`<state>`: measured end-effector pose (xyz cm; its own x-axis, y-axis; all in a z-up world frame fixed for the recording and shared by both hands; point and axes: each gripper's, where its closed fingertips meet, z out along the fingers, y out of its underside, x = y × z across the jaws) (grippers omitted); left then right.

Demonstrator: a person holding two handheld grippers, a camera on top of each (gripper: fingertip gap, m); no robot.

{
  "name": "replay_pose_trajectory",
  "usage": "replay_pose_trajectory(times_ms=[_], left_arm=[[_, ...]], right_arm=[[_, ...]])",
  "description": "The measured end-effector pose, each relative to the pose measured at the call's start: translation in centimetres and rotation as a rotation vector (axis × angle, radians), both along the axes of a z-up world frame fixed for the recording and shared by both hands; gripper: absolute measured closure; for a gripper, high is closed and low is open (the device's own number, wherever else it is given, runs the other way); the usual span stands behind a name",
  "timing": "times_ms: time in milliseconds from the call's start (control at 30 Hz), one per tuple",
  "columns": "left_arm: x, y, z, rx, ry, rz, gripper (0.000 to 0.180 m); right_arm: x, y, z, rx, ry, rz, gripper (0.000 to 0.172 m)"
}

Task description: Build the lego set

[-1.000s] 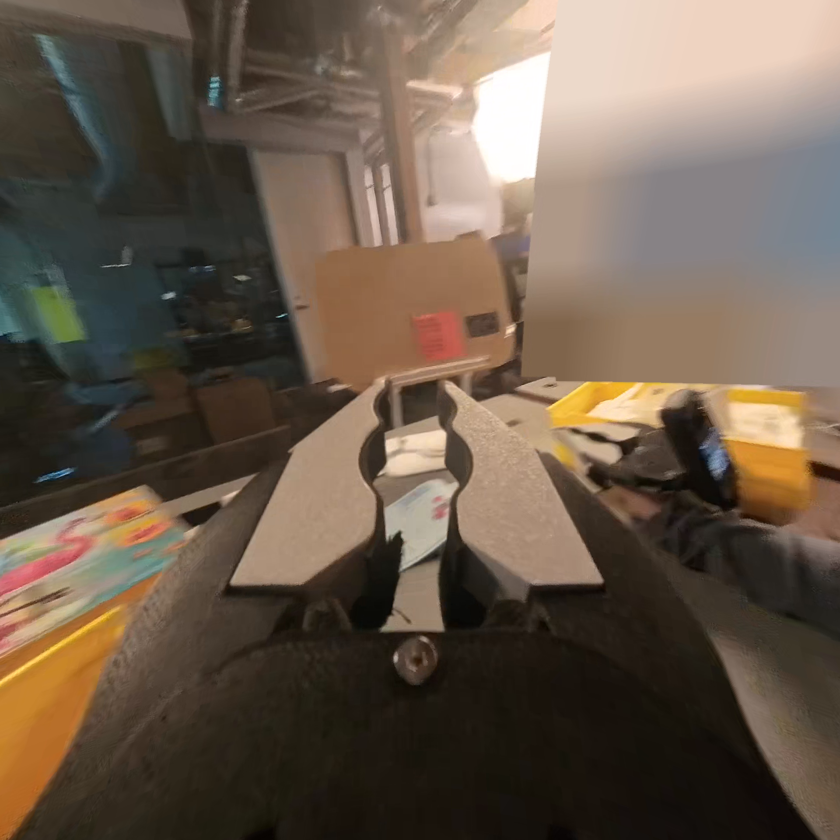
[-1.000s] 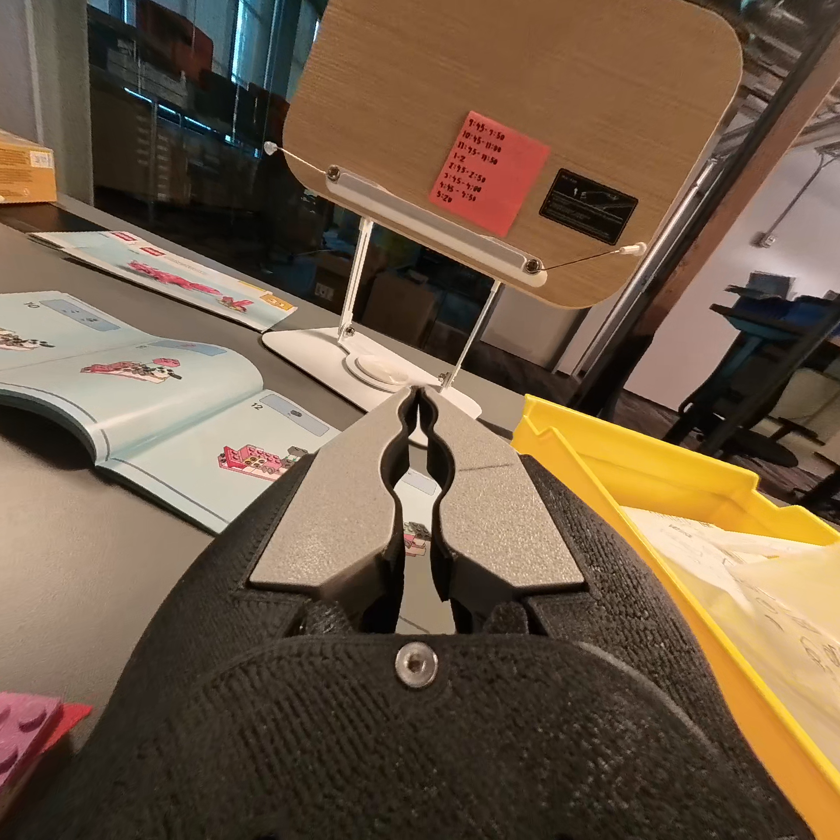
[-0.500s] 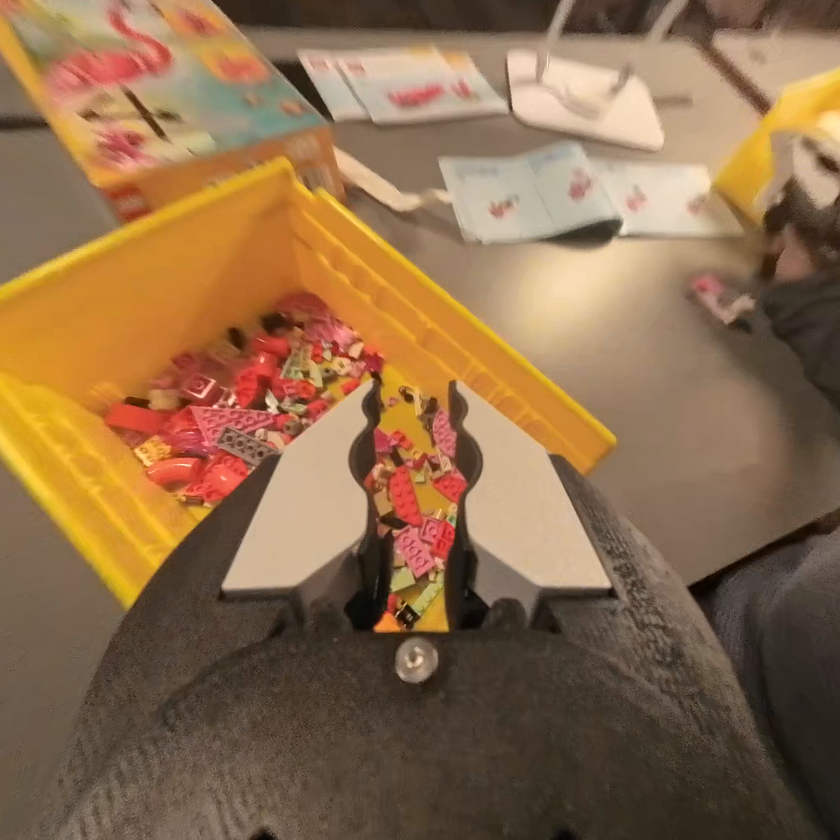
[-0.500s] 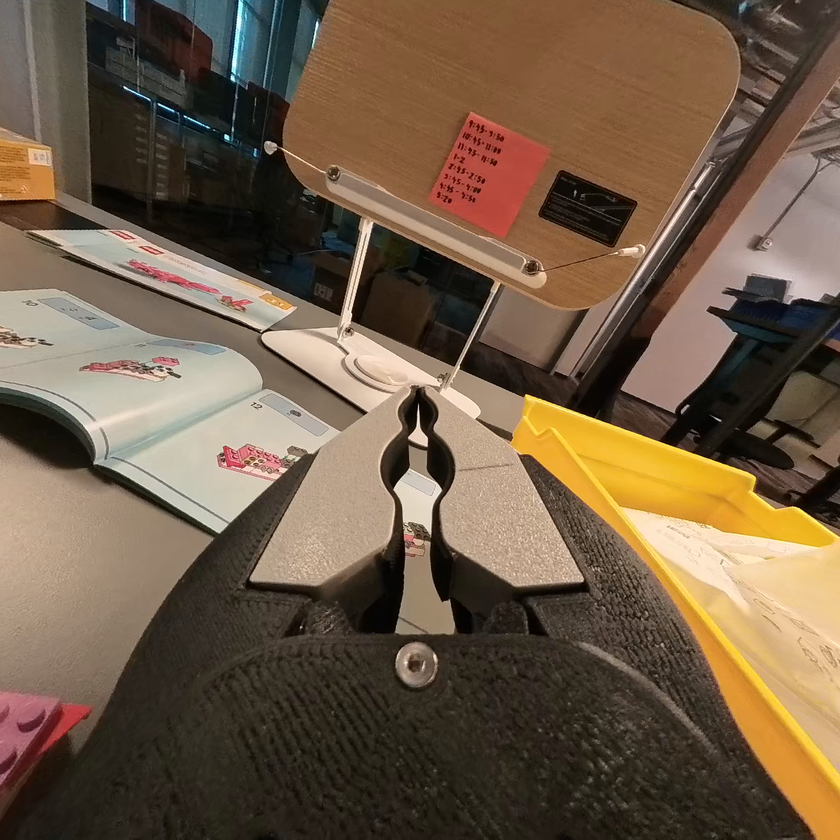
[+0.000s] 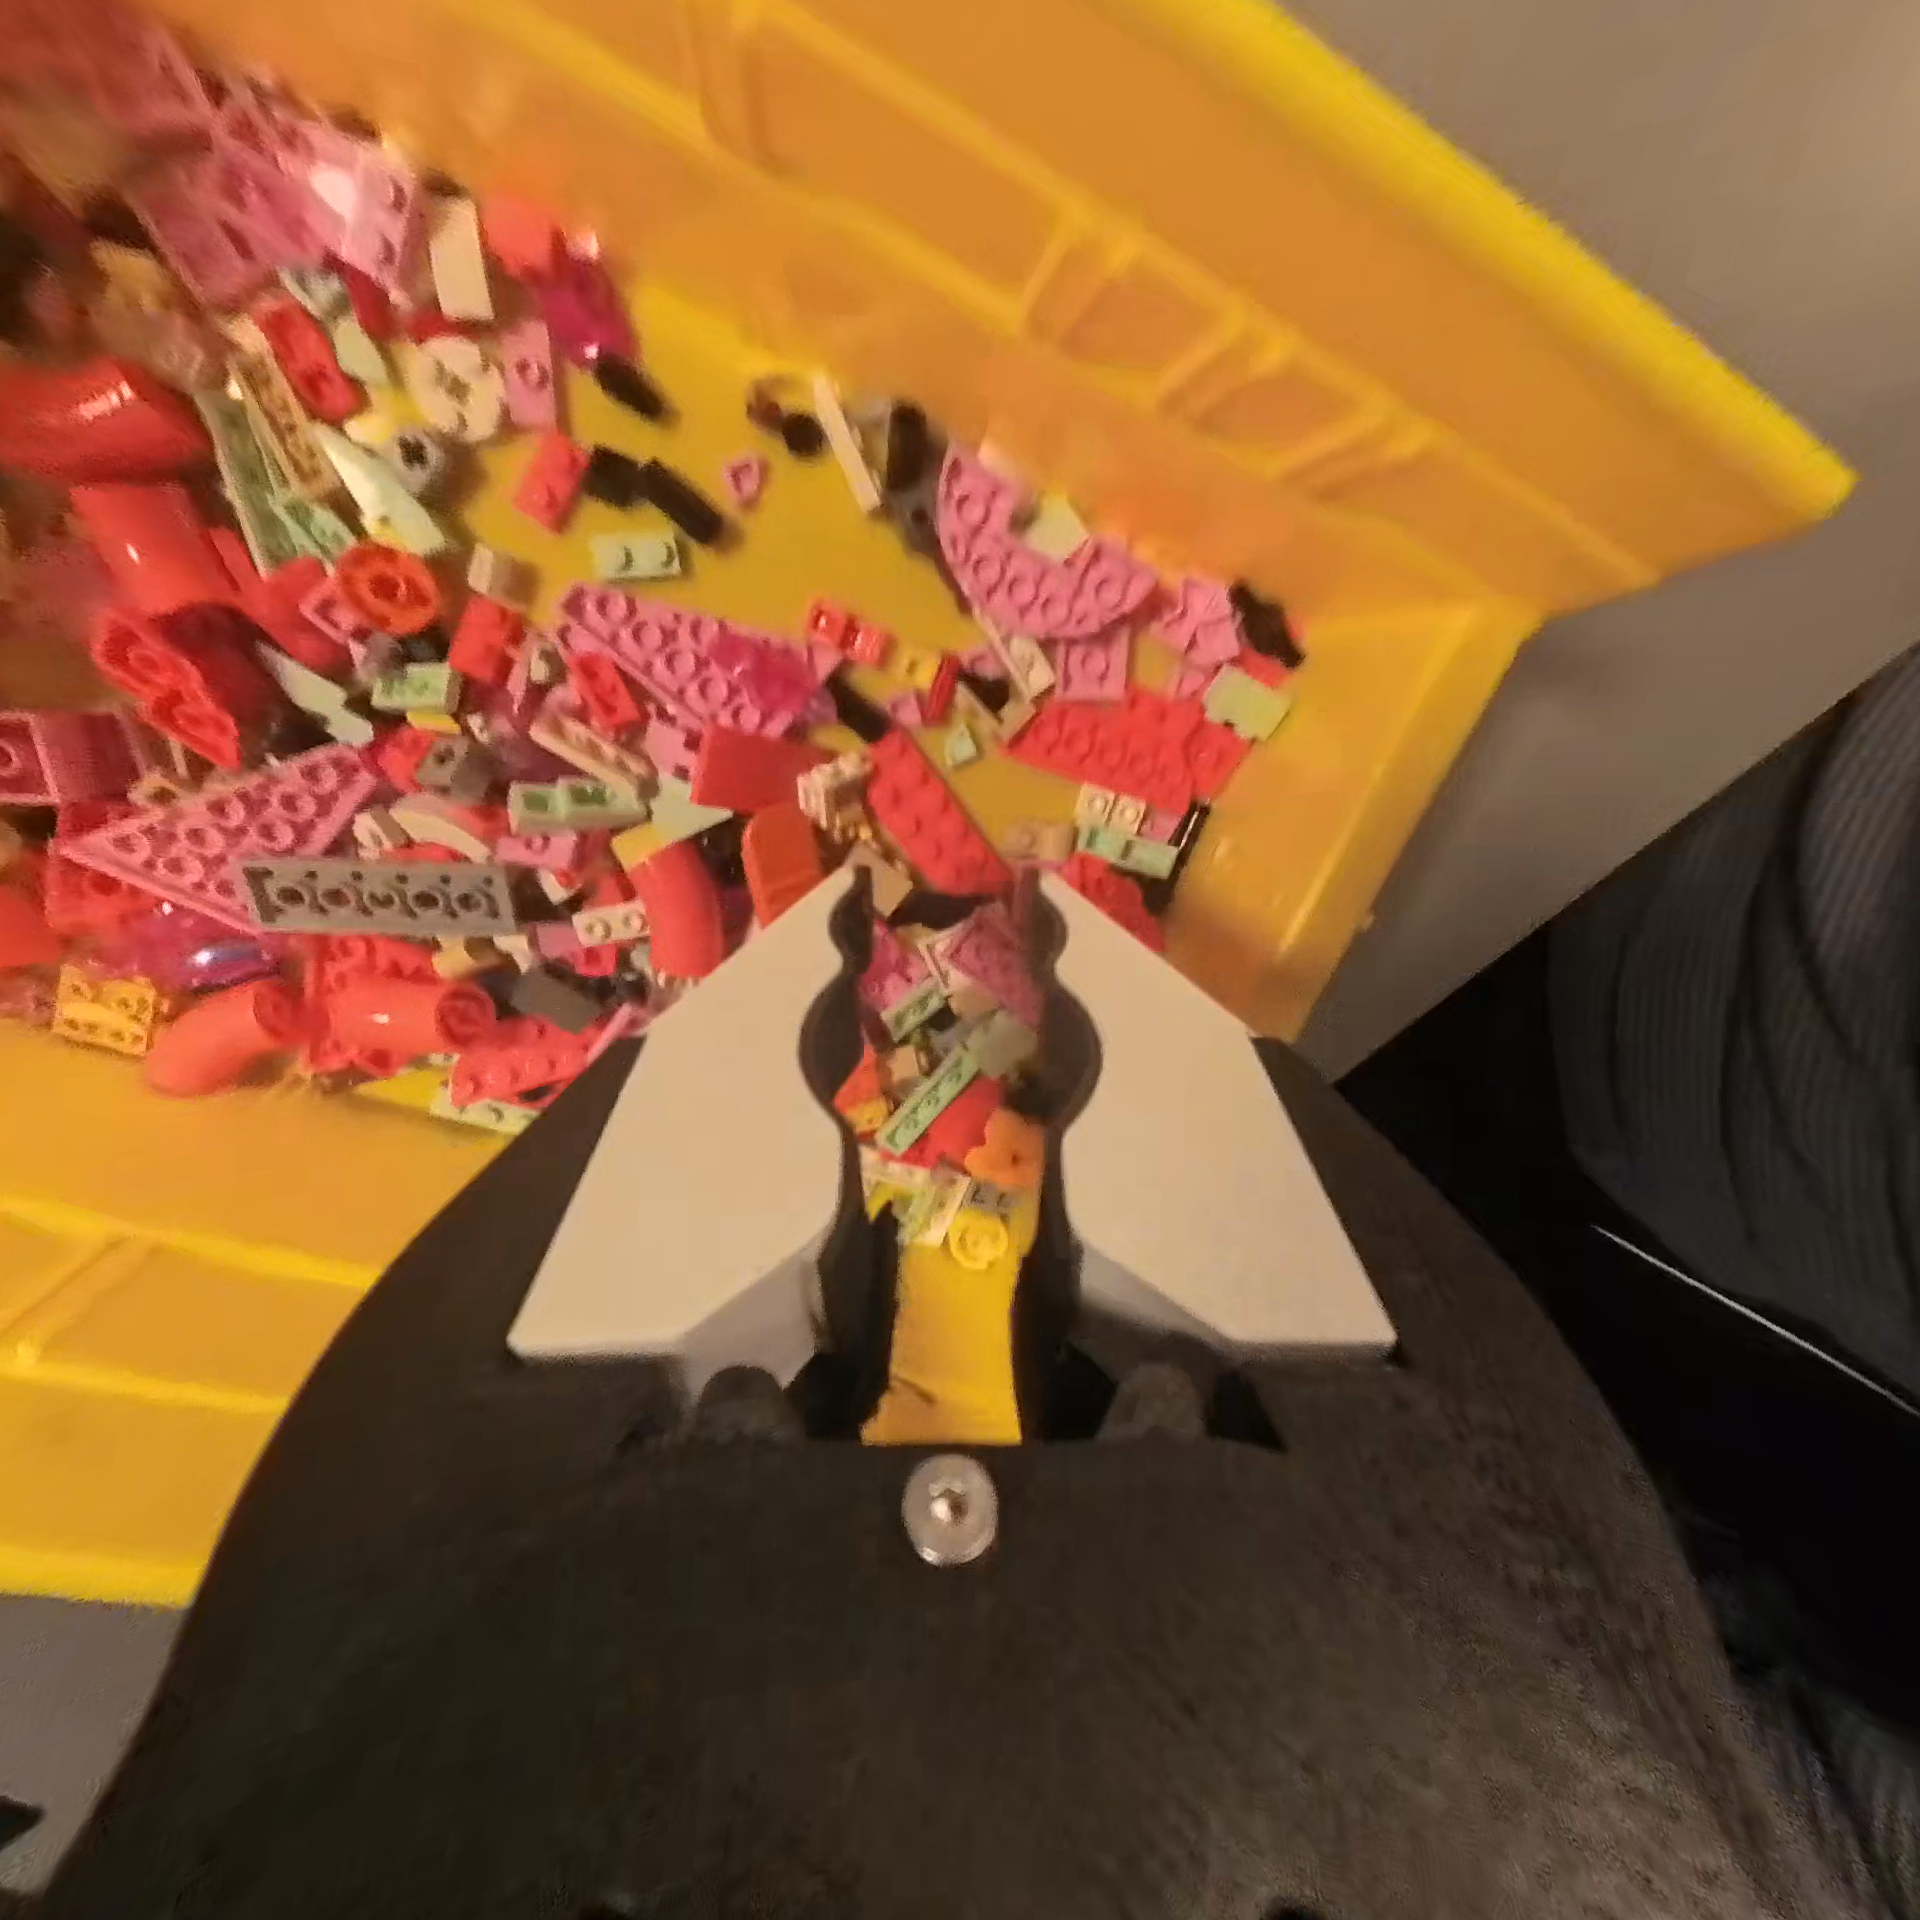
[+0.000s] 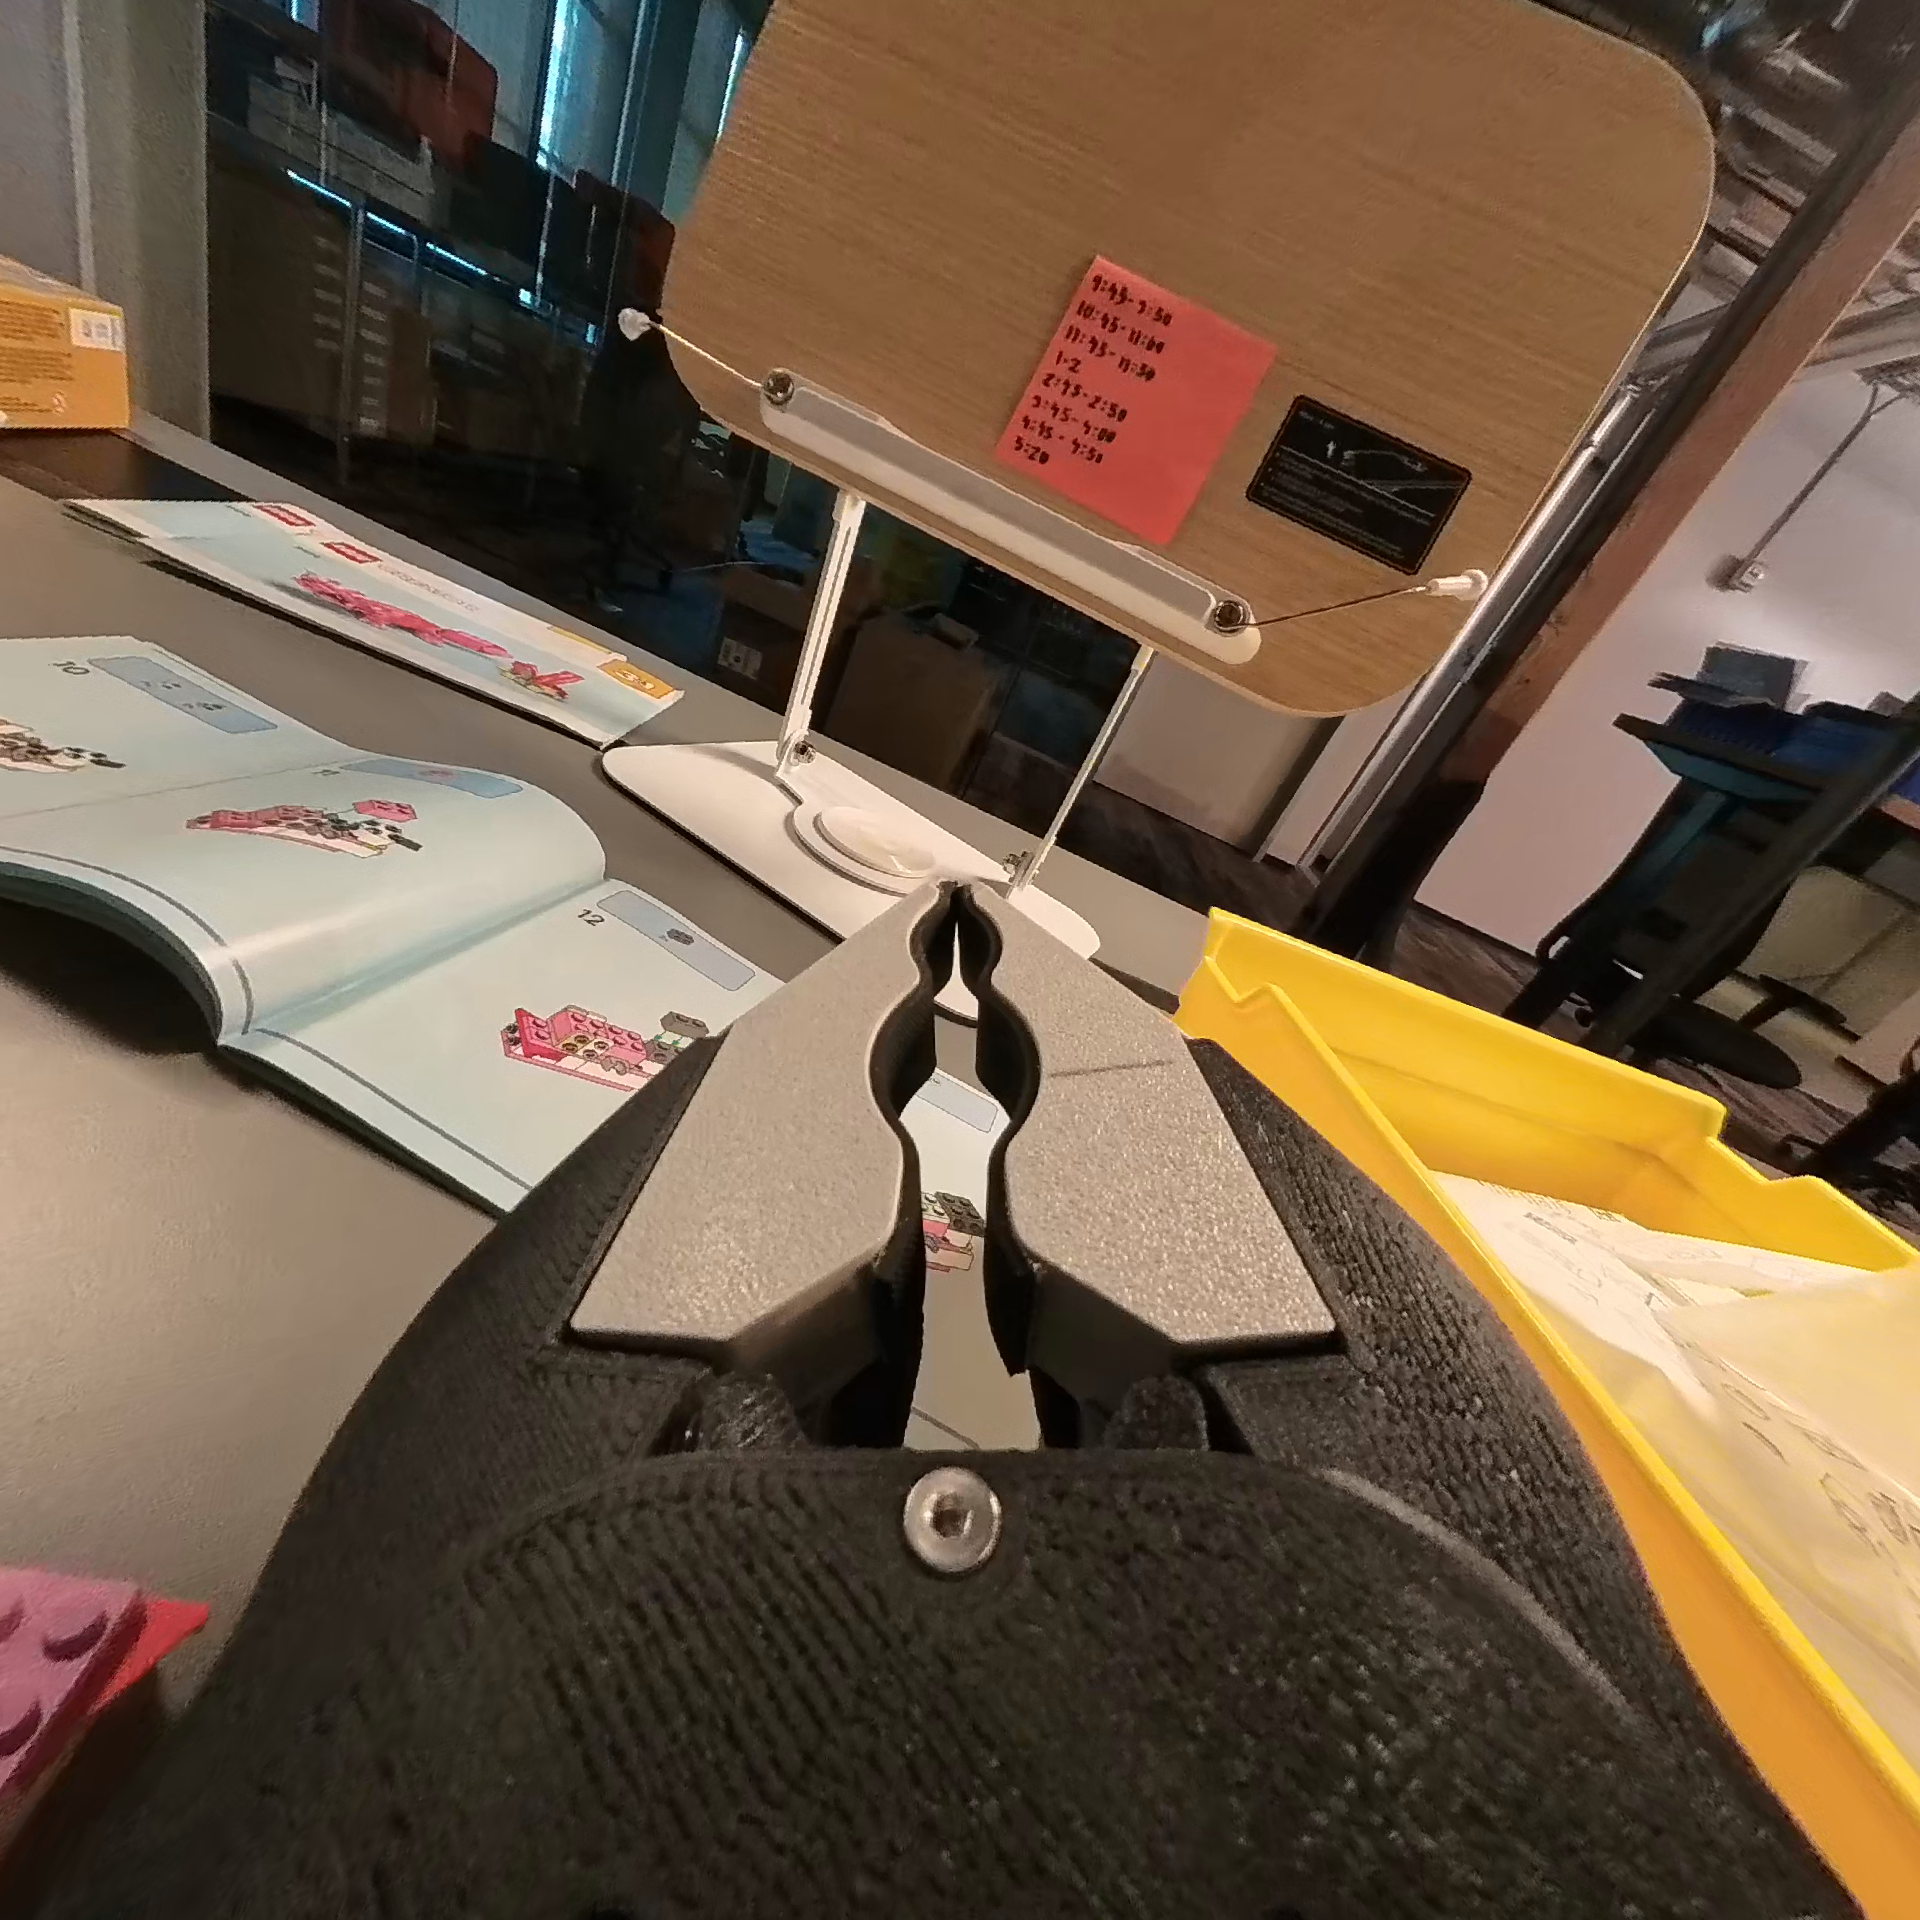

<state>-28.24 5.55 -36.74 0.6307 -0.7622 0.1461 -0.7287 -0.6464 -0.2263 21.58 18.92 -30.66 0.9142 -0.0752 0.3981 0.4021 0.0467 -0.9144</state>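
On table — 2 yellow bins [image 6: 1475, 1081], 2 booklets [image 6: 343, 894], 1 stand [image 6: 1174, 312].

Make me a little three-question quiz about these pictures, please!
1. True or false: the right hand-held gripper is wide open.
2. What colour is the bin that holds the toy bricks?
3. What lies open on the table to the left of the right hand-held gripper? A) an instruction booklet B) a plate C) a shoe

Key: 1. False, its fingertips meet on nothing. 2. Yellow. 3. A.
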Motion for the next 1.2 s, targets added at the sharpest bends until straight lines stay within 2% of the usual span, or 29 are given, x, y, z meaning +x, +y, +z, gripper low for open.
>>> replay_pose_trajectory(times_ms=[167,233,333,400,500,633,900,1000,1067,1200], left_arm=[[0.2,-0.7,-0.6,-0.040,-0.044,-0.005,0.164],[-0.4,-1.4,-1.3,-0.073,0.015,-0.018,0.180],[-0.6,-2.0,-1.8,-0.118,0.042,-0.022,0.180],[-0.8,-1.1,-2.0,-0.075,0.059,-0.009,0.180],[-1.1,0.3,-2.0,0.011,0.092,-0.018,0.169],[0.1,1.9,-1.7,0.085,0.020,-0.056,0.163],[-0.1,2.4,-3.1,0.047,0.047,-0.077,0.160],[-0.2,2.6,-3.4,0.065,0.074,-0.100,0.163],[-0.4,2.8,-3.4,0.096,0.098,-0.109,0.177],[-0.1,3.4,-2.2,0.213,0.071,-0.132,0.179]], right_arm=[[0.0,0.0,0.0,-0.001,0.003,0.005,0.172],[-0.1,0.0,0.0,-0.002,0.002,0.006,0.172],[-0.2,0.1,0.0,-0.003,0.000,0.011,0.172],[-0.2,0.1,0.0,-0.004,0.001,0.014,0.172],[-0.2,0.1,0.0,-0.005,0.004,0.018,0.172],[-0.3,0.1,-0.1,-0.006,0.005,0.021,0.172],[-0.3,0.1,0.0,-0.005,0.011,0.028,0.172],[-0.3,0.1,0.0,-0.006,0.012,0.028,0.172],[-0.3,0.1,-0.1,-0.007,0.011,0.029,0.172],[-0.4,0.1,0.0,-0.005,0.013,0.032,0.172]])
